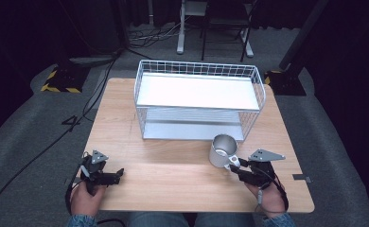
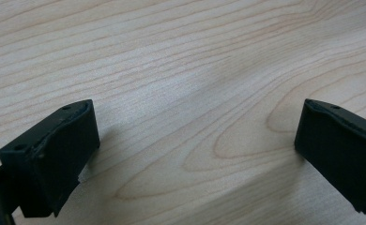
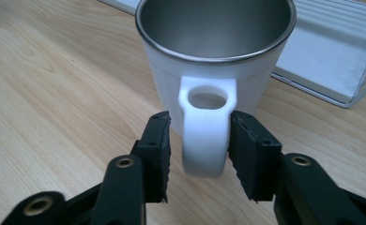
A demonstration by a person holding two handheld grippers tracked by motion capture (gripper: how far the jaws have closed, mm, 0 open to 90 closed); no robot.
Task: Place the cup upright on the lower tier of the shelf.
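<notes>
A white mug with a steel inside (image 1: 222,150) (image 3: 218,77) stands upright on the wooden table (image 1: 173,177), its handle (image 3: 204,136) turned toward me. My right gripper (image 1: 233,166) (image 3: 200,143) straddles that handle: the right pad looks to touch it, while a thin gap shows at the left pad, so the jaws stand slightly open. Near the table's front left, my left gripper (image 1: 120,173) (image 2: 197,140) hovers low over bare wood, jaws wide apart with nothing between them.
A white wire basket rack (image 1: 139,82) with a flat white shelf and a lower tray stands at the back middle of the table, just behind the mug. Bare wood lies between the two grippers. Cables and stand legs are on the grey floor beyond.
</notes>
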